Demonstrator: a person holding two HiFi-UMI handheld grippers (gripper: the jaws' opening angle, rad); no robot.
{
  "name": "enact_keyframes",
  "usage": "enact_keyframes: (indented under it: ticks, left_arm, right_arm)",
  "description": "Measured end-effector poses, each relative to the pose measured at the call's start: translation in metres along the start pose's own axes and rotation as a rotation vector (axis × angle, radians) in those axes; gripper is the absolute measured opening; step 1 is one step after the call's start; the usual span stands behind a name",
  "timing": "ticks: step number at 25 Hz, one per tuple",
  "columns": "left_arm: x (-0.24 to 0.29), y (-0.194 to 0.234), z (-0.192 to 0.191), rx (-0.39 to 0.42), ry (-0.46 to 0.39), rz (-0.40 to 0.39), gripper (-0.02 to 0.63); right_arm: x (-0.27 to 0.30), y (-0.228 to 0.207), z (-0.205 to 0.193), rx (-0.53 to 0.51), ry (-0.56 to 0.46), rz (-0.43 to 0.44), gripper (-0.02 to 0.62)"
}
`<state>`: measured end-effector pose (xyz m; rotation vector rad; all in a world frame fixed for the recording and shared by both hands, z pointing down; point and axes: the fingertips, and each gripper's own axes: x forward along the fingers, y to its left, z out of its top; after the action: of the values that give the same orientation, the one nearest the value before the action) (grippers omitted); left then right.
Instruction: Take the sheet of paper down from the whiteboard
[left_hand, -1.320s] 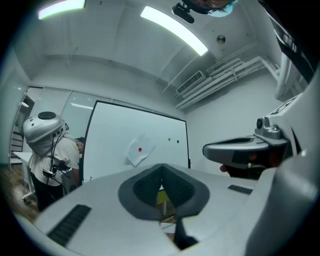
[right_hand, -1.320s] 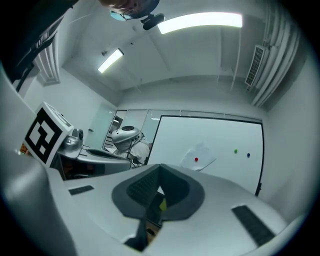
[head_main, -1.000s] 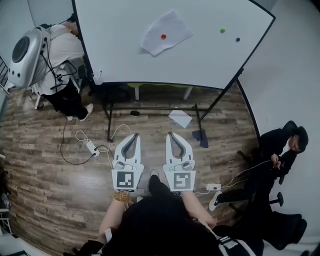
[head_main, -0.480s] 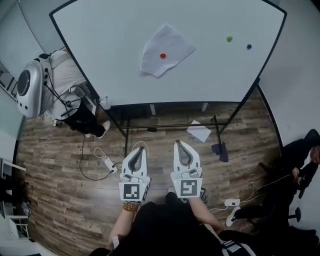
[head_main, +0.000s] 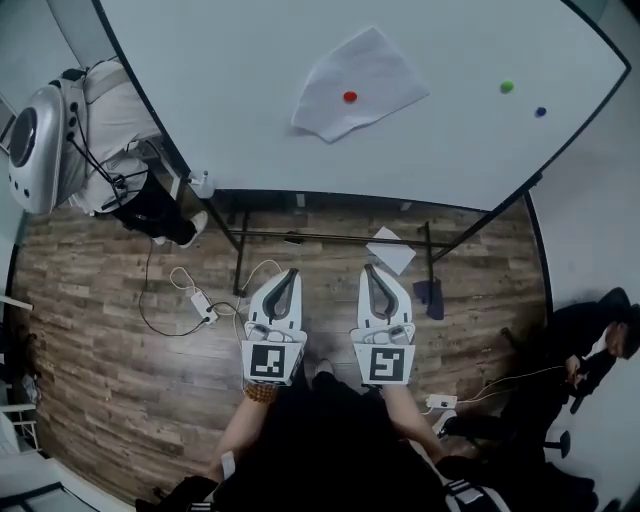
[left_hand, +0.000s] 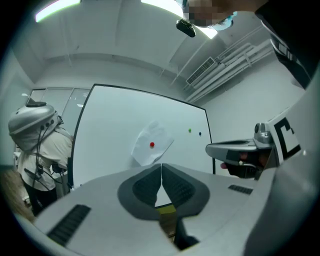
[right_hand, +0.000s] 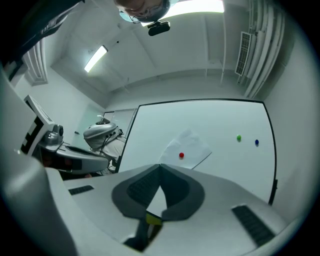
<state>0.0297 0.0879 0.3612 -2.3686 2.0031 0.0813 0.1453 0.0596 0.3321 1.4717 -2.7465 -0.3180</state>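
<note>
Left gripper (head_main: 290, 273): jaws shut tight, nothing held, well apart from the whiteboard (head_main: 230, 120).
Sheet of paper (head_main: 362, 82): one, mid-board, tilted, pinned by one red magnet (head_main: 349, 97).
Right gripper (head_main: 368, 269): jaws pressed together, empty too.
Head view only: second sheet (head_main: 390, 250) on the floor (head_main: 120, 300) under the board.
Spare magnets: two, green magnet (head_main: 507, 87) and blue magnet (head_main: 541, 111), near the right edge.

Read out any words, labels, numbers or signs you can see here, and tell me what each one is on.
No text here can be read.
whiteboard and sheet of paper: no writing visible.
Cubes on the left gripper and right gripper: black-and-white square patterns only, no letters.
White print on the person's dark clothing: too small to read.
</note>
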Motion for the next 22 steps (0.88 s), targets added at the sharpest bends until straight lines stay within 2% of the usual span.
enact_keyframes:
  ticks: [7,11,15,19,22]
  left_arm:
    - [0.084,0.046,-0.015,-0.074,-0.039,-0.097,0.014]
    - [0.135,0.074,-0.01,-0.078,-0.071,-0.164,0.014]
    - [0.167,0.098,-0.011,-0.131,-0.06,-0.22,0.014]
    - [0.189,0.121,-0.015,-0.142,-0.055,-0.261,0.014]
    - [0.204,0.131,-0.018,-0.143,-0.042,-0.274,0.014]
  right_arm:
    - [0.086,0.005,-0.011,-0.101,0.055,0.046,0.0]
    - [0.137,-0.003,-0.018,-0.126,0.105,0.015,0.0]
    - [0.171,-0.014,-0.023,-0.18,0.18,-0.001,0.0]
    - [0.194,-0.027,-0.01,-0.167,0.179,-0.068,0.002]
    - [0.208,-0.039,-0.007,-0.215,0.205,-0.067,0.044]
